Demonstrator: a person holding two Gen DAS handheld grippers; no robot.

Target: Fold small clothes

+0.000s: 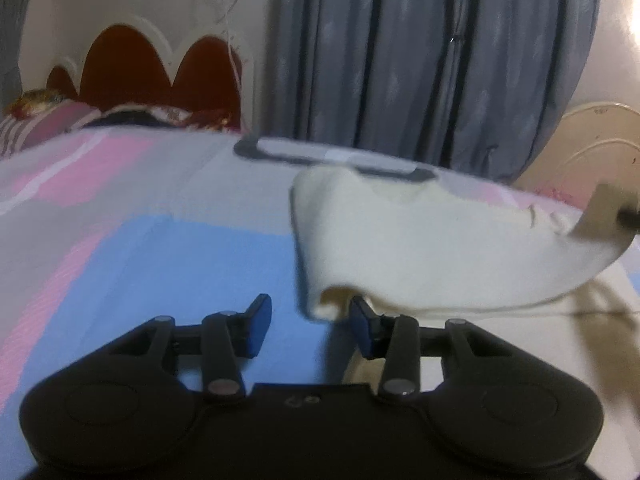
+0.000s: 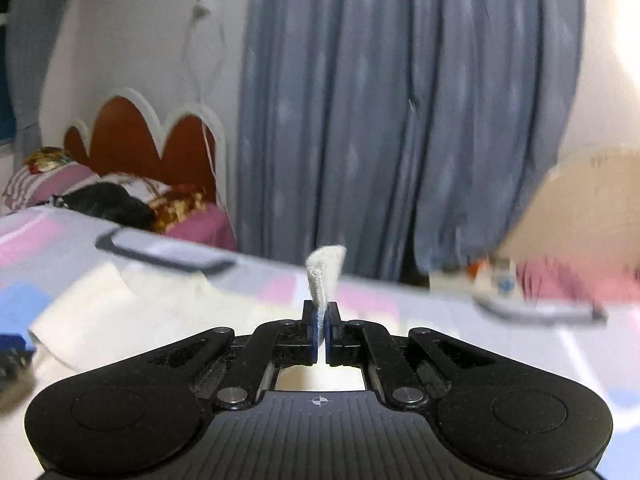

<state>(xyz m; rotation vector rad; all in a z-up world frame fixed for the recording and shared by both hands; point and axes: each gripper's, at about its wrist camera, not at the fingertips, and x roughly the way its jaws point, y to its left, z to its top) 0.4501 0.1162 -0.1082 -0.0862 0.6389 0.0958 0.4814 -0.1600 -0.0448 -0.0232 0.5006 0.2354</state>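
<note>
the cream garment (image 1: 432, 240) is lifted off the bedsheet (image 1: 180, 248), one edge pinched by the clenched right gripper (image 2: 321, 328) for folding; the left gripper (image 1: 310, 320) is held released beside its near corner.

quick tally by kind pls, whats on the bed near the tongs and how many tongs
cream garment: 1
dark-framed flat trays: 2
tongs: 2, left tongs, right tongs
total: 5

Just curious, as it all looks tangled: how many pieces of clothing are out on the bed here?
1: a cream-white knitted cloth garment lies on the pastel patchwork bedsheet, one corner lifted at right. More may sit outside view.
</note>
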